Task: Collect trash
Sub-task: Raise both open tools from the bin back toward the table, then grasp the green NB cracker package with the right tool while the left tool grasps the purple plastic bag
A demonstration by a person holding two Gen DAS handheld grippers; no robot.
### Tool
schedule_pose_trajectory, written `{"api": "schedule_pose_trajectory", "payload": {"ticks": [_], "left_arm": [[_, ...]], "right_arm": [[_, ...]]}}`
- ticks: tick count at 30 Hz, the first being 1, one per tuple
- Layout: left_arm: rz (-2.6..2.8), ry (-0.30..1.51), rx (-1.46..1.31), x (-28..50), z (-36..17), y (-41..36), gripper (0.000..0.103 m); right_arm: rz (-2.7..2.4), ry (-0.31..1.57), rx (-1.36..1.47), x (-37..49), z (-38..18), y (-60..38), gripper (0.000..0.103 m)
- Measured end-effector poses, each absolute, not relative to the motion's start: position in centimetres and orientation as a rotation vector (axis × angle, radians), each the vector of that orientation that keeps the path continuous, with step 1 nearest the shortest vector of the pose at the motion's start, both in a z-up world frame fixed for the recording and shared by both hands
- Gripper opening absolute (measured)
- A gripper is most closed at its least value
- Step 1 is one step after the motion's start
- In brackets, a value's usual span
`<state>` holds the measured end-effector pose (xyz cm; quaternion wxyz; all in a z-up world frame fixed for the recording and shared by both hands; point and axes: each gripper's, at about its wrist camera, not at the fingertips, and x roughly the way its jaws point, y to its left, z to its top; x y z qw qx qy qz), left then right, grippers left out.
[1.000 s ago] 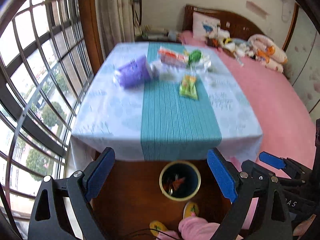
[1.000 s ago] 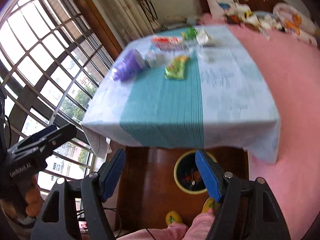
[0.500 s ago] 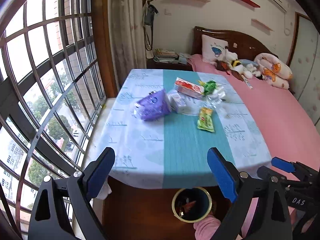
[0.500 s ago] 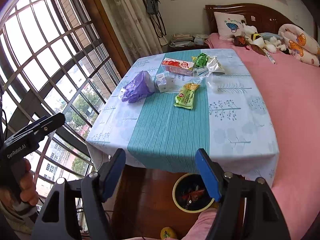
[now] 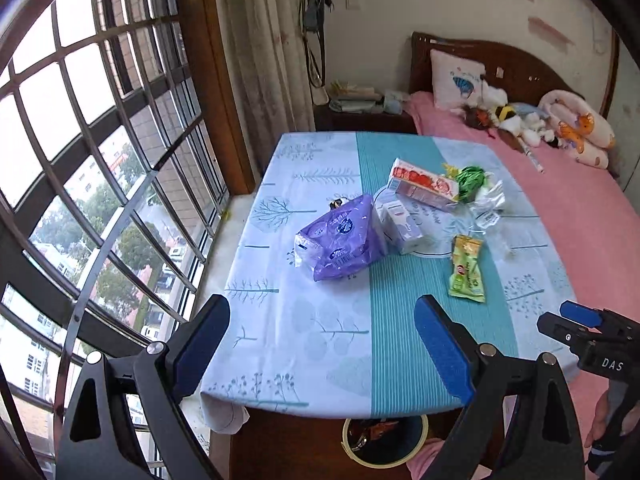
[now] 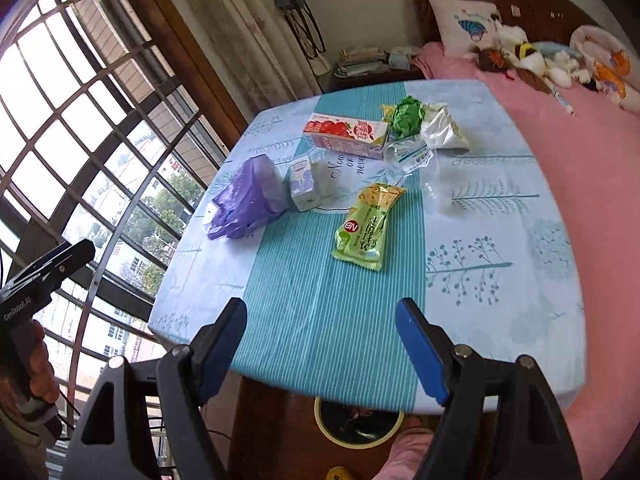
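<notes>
Both claws, left and right, gape empty; wrappers at frame centre await the bin, bottom centre.

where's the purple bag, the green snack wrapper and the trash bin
purple bag (image 5: 340,240), left wrist view, middle of its printed face
green snack wrapper (image 6: 366,228), right wrist view, centre of the pack
trash bin (image 5: 418,442), left wrist view, yellow rim on its right side, under the table edge
</notes>
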<state>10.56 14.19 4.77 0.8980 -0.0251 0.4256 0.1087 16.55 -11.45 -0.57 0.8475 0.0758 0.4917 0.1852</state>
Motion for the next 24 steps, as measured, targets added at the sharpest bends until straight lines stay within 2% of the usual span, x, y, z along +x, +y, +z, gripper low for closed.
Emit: {"api": "schedule_pose_trajectory", "payload": {"ticks": [7,16,19,21,24], "left_arm": [[0.228,1.06,0.001,19.3,-0.6,14.1,0.092],[0.254,1.157,0.012,26.2,-5.3,13.6,0.092],[0.241,1.191,-0.011,27.9,-6.6,13.8,0.093],[0.225,1.221,-0.015,29.1,-7.5,13.7,0.092],[0.228,1.245,-0.008,30.6,-8.8,13.7,0.092]], "right_arm": [[0.327,1.172,0.166,24.9,-7.3,-10.1,0.077],[0.299,1.241,0.031,29.8,-12.4,-6.9,0.079],[0.312,1.2,-0.06,29.7,-12.5,-5.7,0.074],[0.312,1.173,-0.118,29.5,-12.6,-5.1,0.06],[0.322,1.137,-0.16,29.1,-12.6,-5.1,0.052]]}}
